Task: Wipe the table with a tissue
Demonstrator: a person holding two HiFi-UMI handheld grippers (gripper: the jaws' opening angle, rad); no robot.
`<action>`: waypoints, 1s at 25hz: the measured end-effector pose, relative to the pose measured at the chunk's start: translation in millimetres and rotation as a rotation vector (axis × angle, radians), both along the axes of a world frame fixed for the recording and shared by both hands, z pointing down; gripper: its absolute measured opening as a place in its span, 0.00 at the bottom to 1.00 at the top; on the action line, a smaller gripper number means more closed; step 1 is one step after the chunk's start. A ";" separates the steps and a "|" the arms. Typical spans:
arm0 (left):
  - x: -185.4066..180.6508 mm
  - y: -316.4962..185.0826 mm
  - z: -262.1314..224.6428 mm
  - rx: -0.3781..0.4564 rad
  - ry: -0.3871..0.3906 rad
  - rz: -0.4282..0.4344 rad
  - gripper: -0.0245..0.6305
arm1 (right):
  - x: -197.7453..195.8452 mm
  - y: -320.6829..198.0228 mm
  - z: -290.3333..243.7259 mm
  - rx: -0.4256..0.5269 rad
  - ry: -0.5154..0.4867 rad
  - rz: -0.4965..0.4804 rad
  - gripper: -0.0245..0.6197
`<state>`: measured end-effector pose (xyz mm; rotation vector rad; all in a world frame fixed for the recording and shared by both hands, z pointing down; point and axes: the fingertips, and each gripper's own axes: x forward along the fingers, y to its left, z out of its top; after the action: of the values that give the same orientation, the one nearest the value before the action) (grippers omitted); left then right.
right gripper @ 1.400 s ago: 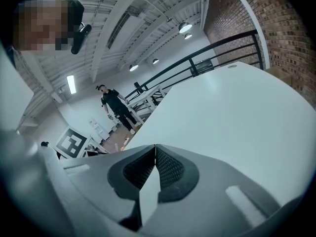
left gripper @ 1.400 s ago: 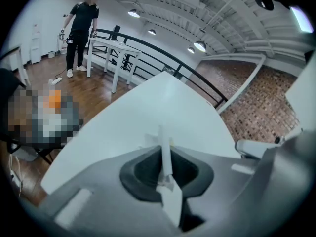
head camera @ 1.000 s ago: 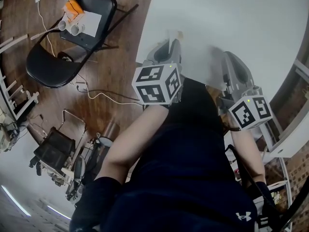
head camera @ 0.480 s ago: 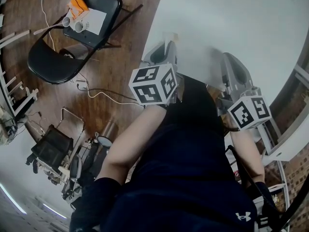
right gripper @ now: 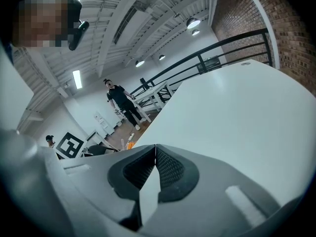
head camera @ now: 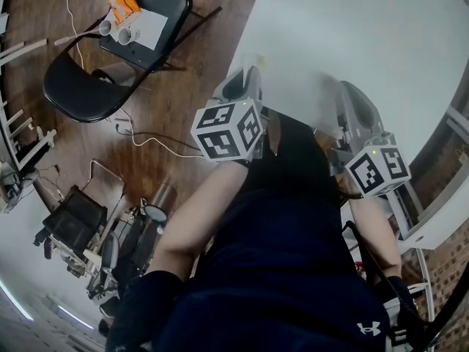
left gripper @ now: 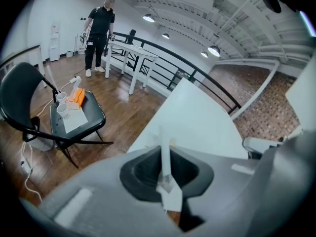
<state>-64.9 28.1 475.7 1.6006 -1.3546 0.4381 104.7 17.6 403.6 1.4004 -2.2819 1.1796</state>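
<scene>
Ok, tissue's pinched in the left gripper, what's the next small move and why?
Probably lower the left gripper until the tissue meets the table: it sticks out past the shut jaws, apparently off the top. The right gripper is shut and empty.

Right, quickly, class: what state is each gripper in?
Left gripper: closed on a thin white tissue strip.
Right gripper: closed, holding nothing.
</scene>
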 end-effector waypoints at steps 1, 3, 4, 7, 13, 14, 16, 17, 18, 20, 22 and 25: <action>-2.5 0.8 -0.1 0.000 -0.002 -0.004 0.08 | -1.5 -0.6 -0.3 0.001 0.000 -0.003 0.05; -7.7 3.1 -0.5 0.000 -0.004 -0.014 0.08 | -5.0 -0.5 -0.8 0.001 0.001 -0.010 0.05; -10.1 4.6 -0.6 0.000 -0.005 -0.021 0.08 | -6.8 0.1 -0.8 0.002 0.001 -0.014 0.05; -16.4 7.7 -0.5 0.001 -0.008 -0.038 0.08 | -11.4 1.0 -0.5 0.001 0.002 -0.025 0.05; -28.1 11.8 -0.5 0.003 -0.015 -0.063 0.08 | -21.6 0.7 -0.6 0.005 -0.004 -0.049 0.05; -30.4 12.6 -0.2 0.003 -0.015 -0.067 0.08 | -23.5 0.8 -0.7 0.008 -0.005 -0.052 0.05; -35.2 13.8 0.3 0.001 -0.010 -0.078 0.08 | -27.3 0.4 -1.6 0.008 -0.004 -0.056 0.05; -37.8 14.3 0.6 -0.001 -0.007 -0.085 0.08 | -29.0 0.3 -2.2 0.007 -0.004 -0.057 0.05; -40.9 15.0 0.9 -0.003 -0.007 -0.093 0.08 | -30.4 0.1 -2.8 0.008 -0.003 -0.059 0.05; -47.3 17.0 1.5 -0.007 -0.016 -0.104 0.08 | -31.6 0.4 -4.3 0.011 -0.002 -0.063 0.05; -54.6 20.4 1.4 -0.011 -0.031 -0.114 0.08 | -31.6 0.7 -7.5 0.016 -0.001 -0.064 0.05; -69.0 26.2 -3.3 -0.016 -0.040 -0.135 0.08 | -32.7 -0.7 -15.4 0.032 -0.004 -0.063 0.05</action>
<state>-133.9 54.3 472.4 1.4835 -1.4759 0.4005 71.9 16.8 388.2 1.3280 -2.3394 1.1329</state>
